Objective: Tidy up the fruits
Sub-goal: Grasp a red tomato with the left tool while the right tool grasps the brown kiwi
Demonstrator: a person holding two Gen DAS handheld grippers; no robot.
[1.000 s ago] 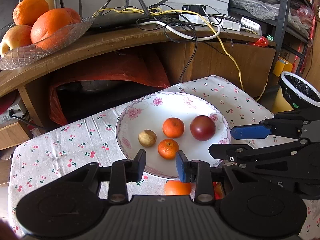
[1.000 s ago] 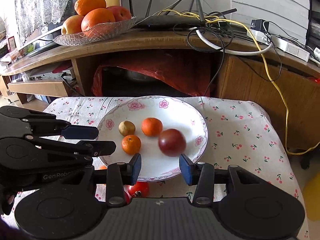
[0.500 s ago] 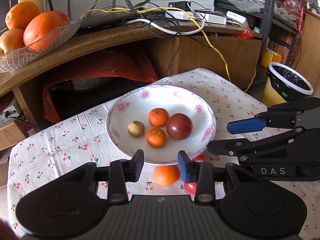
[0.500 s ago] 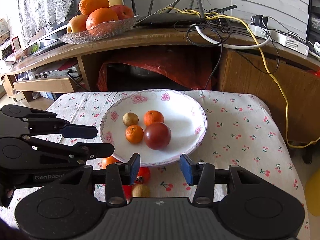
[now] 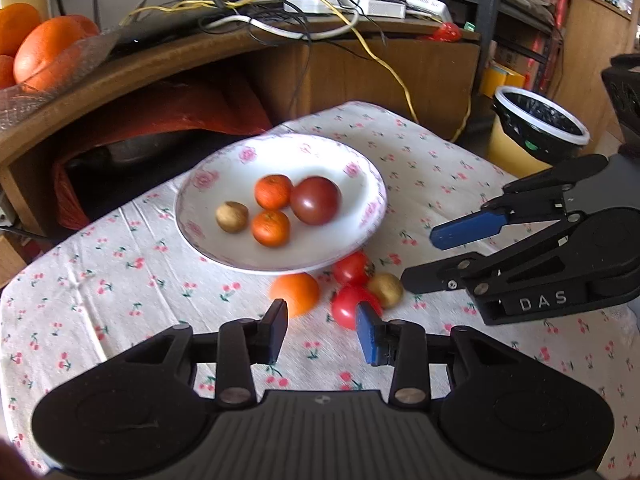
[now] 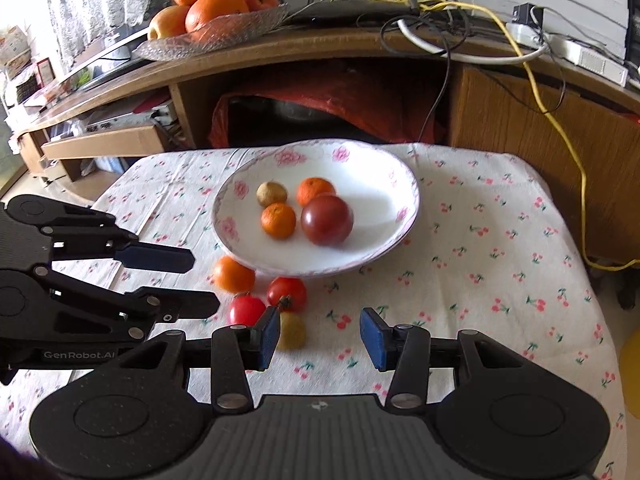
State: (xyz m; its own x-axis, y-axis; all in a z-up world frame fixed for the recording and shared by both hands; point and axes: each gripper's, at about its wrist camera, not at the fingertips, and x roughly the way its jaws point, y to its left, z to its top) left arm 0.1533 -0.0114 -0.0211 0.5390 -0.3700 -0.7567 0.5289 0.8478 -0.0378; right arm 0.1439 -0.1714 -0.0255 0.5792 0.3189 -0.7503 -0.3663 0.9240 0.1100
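A white plate with pink flowers (image 5: 312, 156) (image 6: 384, 200) holds two mandarins (image 5: 274, 191), a dark red tomato (image 5: 315, 200) (image 6: 327, 220) and a small brown fruit (image 5: 232, 217). In front of it on the cherry-print cloth lie a mandarin (image 5: 295, 294) (image 6: 233, 274), two red tomatoes (image 5: 351, 268) (image 6: 287, 294) and another brown fruit (image 5: 385, 290) (image 6: 292, 336). My left gripper (image 5: 322, 332) (image 6: 202, 284) hovers open just short of the loose fruits, gripping nothing. My right gripper (image 6: 319, 336) (image 5: 424, 258) is open beside them, also with nothing between its fingers.
A glass bowl of oranges and apples (image 6: 216, 28) sits on the wooden shelf (image 6: 320, 44) behind the table, among tangled cables (image 6: 448, 20). A red bag (image 6: 332, 104) fills the space under the shelf. A black bin with a white rim (image 5: 540, 120) stands right of the table.
Both grippers have drawn back from the plate toward the near side of the table, bringing the loose fruits in front of the plate into view. The left jaws stand slightly wider.
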